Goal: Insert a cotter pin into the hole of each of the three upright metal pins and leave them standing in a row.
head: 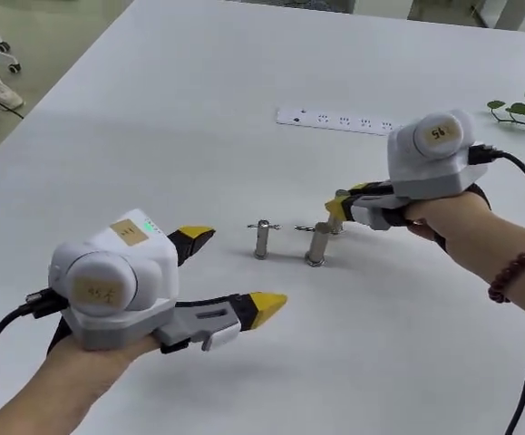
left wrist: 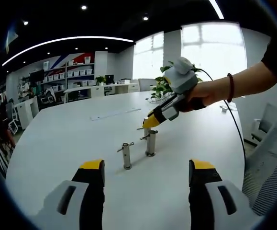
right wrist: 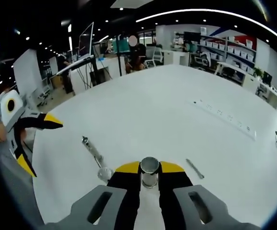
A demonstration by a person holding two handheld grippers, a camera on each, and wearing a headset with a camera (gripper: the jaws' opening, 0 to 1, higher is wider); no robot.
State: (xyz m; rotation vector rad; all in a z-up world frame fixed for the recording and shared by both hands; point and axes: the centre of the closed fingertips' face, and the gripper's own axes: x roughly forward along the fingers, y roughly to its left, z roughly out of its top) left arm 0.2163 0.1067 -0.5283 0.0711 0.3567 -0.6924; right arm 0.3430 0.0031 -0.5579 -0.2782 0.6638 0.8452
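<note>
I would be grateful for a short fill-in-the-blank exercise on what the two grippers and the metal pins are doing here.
The right gripper is ___ on one silver metal pin.
The left gripper hangs ___, holding nothing.
___ more metal pins stand free on the white table.
Missing words: shut; open; two.

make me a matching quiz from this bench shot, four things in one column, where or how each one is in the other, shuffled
1 left gripper
2 right gripper
3 long white power strip
4 leftmost silver metal pin

A shut on the rightmost metal pin
B standing free on the white table
C jaws open, holding nothing
D lying flat beyond the pins

Pairs: 1-C, 2-A, 3-D, 4-B
</note>
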